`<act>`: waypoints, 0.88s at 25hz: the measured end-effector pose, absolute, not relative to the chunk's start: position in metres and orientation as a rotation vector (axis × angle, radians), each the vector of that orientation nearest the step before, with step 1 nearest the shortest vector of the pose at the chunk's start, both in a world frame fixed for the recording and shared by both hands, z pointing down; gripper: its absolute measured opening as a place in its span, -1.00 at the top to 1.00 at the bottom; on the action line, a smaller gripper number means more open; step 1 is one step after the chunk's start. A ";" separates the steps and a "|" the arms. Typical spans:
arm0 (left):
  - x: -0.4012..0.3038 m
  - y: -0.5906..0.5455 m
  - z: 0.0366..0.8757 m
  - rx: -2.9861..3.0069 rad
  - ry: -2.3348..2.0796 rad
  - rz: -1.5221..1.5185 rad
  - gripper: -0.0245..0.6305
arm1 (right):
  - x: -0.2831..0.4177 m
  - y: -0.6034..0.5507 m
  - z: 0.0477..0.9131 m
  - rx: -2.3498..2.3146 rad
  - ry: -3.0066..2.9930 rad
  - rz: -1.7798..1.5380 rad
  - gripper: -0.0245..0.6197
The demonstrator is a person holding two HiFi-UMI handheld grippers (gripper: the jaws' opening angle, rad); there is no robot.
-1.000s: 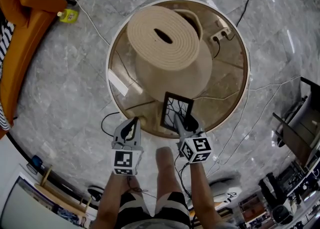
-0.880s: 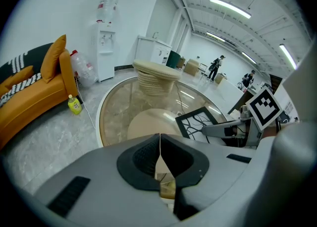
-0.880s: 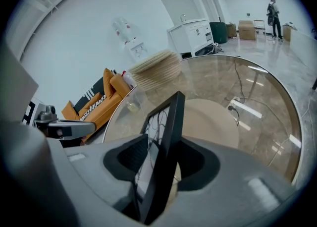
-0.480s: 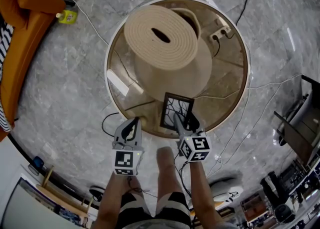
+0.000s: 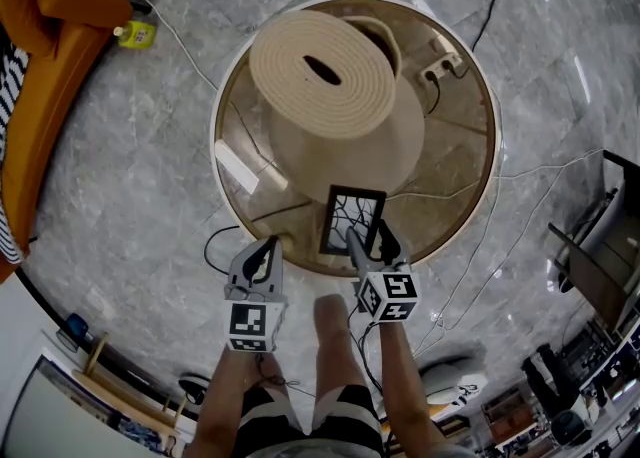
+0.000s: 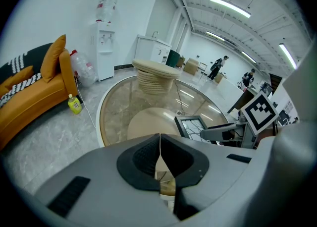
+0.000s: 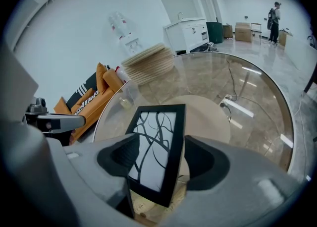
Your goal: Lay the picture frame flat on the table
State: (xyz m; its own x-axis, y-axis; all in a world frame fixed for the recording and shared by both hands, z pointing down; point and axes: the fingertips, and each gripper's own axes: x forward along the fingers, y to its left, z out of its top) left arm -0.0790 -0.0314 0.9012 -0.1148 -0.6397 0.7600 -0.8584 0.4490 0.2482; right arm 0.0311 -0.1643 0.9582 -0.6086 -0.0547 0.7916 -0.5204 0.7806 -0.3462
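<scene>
Head view: the black rectangular picture frame (image 5: 352, 218) with a branch print sits near the front rim of the round glass-topped surface (image 5: 462, 151). It is in much the same spot as a second ago. The right gripper (image 5: 371, 239) is at the frame's near end, and its fingers have just been opening. The left gripper (image 5: 262, 251) hangs off to the side, just short of the rim and apart from the frame.

Left gripper view: the fingers of the left gripper (image 6: 159, 147) are pressed together with nothing between them. The picture frame (image 6: 194, 125) appears low on the glass beyond them, its face turned upward.

Right gripper view: the fingers of the right gripper (image 7: 161, 147) stand wide apart. The picture frame (image 7: 154, 122) is between them, but the right finger (image 7: 204, 164) is visibly clear of its edge. The left finger overlaps the other edge, and contact there cannot be confirmed.

Assessment: the grip appears released, which suggests the frame has been set down. Whether it rests fully flat or slightly propped on a rear stand is not settled from these angles. The remaining step is likely to withdraw the gripper without dragging the frame.
</scene>
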 end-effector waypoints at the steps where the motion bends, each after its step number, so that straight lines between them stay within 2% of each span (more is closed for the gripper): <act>1: -0.079 -0.031 0.901 1.272 -1.837 0.320 0.85 | 0.031 -0.164 0.958 0.425 -2.143 0.718 0.04; 12: -0.082 -0.037 0.872 1.314 -1.855 0.340 0.85 | 0.027 -0.164 0.928 0.438 -2.185 0.705 0.04; 22: -0.092 -0.066 0.784 1.386 -1.920 0.369 0.85 | 0.027 -0.189 0.829 0.493 -2.298 0.631 0.09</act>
State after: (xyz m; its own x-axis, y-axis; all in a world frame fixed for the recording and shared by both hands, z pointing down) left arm -0.0925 -0.0656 0.7841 -0.1552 -0.6995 0.6976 -0.9083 0.3787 0.1776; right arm 0.0275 -0.1887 0.8291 -0.6874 -0.1682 0.7065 -0.5055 0.8093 -0.2992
